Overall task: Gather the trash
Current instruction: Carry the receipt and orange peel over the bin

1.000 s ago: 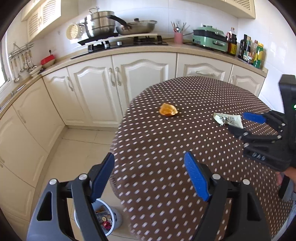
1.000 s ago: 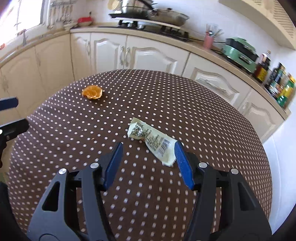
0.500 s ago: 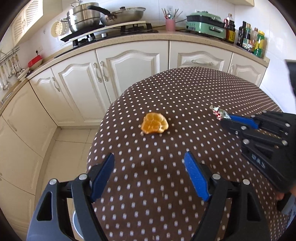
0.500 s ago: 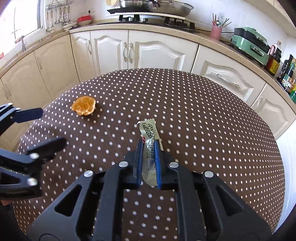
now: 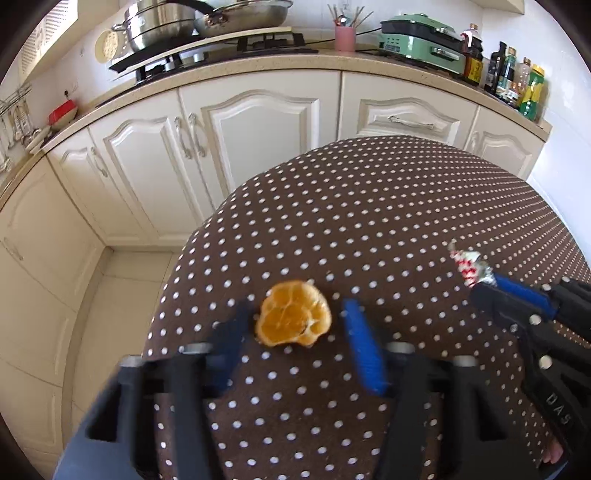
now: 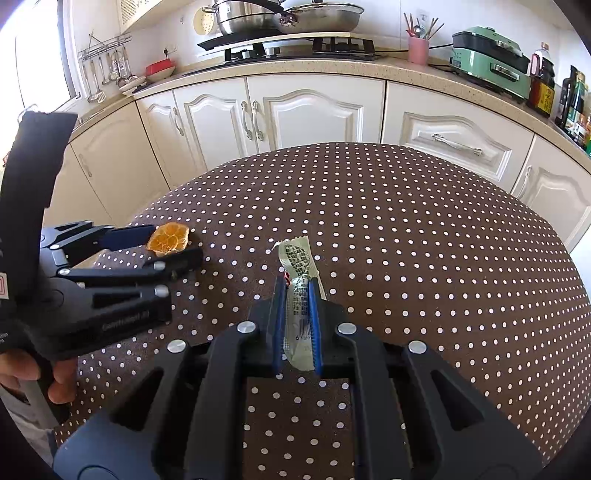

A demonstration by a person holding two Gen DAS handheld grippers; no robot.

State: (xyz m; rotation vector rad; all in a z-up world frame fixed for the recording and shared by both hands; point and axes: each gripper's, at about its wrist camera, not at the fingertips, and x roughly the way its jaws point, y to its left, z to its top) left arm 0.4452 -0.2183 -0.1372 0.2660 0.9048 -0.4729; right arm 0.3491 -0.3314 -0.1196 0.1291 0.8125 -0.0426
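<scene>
An orange peel [image 5: 293,318] lies on the brown dotted tablecloth [image 5: 369,206] near its left edge. My left gripper [image 5: 295,325] is open, its blurred fingers on either side of the peel, not gripping it. The peel also shows in the right wrist view [image 6: 168,239] between the left gripper's fingers [image 6: 162,245]. My right gripper [image 6: 297,299] is shut on a crumpled printed wrapper [image 6: 298,280] and holds it just above the table. In the left wrist view the wrapper's tip [image 5: 468,263] sticks out of the right gripper [image 5: 484,282].
White cabinets [image 6: 295,110] and a counter with stove, pots [image 6: 280,18], a green appliance [image 6: 491,61] and bottles stand behind the table. Tiled floor [image 5: 122,280] lies left of the table.
My left gripper moved forward and down to the peel and its fingers have narrowed around it. My right gripper closed on the wrapper and lifted it slightly.
</scene>
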